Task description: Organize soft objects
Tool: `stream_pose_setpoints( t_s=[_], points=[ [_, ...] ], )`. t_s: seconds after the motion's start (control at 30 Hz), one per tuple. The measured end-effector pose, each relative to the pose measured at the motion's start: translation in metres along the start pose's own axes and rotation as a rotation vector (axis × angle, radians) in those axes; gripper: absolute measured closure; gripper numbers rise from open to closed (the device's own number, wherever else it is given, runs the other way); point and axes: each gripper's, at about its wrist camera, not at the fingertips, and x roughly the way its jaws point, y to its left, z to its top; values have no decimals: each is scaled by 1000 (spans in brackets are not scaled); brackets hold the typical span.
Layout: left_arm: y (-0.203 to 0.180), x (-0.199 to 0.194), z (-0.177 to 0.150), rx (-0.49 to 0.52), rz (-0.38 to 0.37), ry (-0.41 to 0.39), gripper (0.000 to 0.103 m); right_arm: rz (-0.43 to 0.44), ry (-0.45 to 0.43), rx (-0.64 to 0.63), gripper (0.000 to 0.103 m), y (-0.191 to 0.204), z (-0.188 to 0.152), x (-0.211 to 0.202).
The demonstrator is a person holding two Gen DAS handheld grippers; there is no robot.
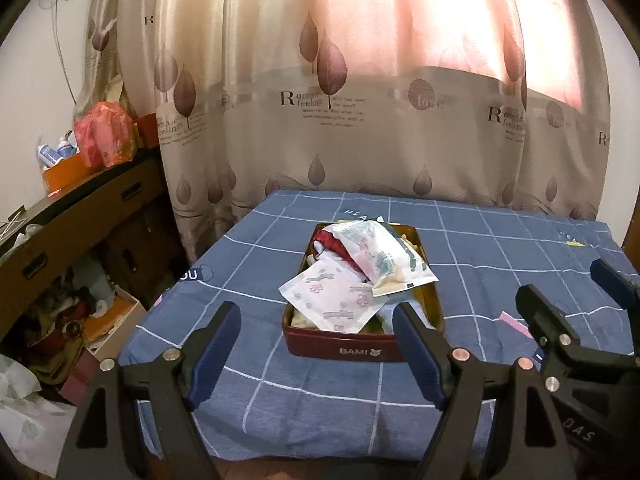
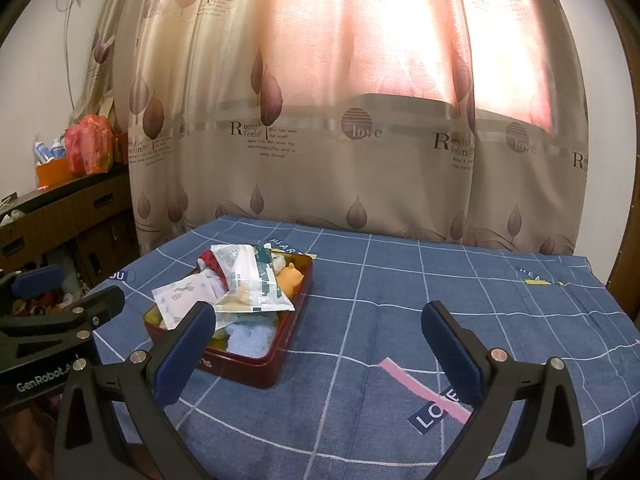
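Left wrist view: both grippers empty, jaws apart, short of the overfull red tin [image 1: 362, 350].
Ahead of the left gripper [image 1: 316, 354], the floral packet [image 1: 334, 298] overhangs the rim; a nudge could tip it out.

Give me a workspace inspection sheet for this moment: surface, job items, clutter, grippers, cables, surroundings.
Surface: blue checked cloth over the table.
Job's things: red tin heaped with soft goods; floral packet and green-print pouch overhang its rim.
Clutter: nothing seen on the cloth outside the tin.
Grippers: left gripper open and empty; right gripper open and empty; both short of the tin.
Cables: cord hanging on the left wall.
Surroundings: leaf-print curtain behind; crowded wooden cabinet at left.
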Motion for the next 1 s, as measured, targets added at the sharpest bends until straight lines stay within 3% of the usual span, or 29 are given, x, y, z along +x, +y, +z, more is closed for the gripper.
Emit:
stream_pose_setpoints(
  t_s=[1.0],
  points=[
    [8, 15, -4, -48, -23, 81, 22, 20, 6, -23, 1, 6, -5, 1]
  ],
)
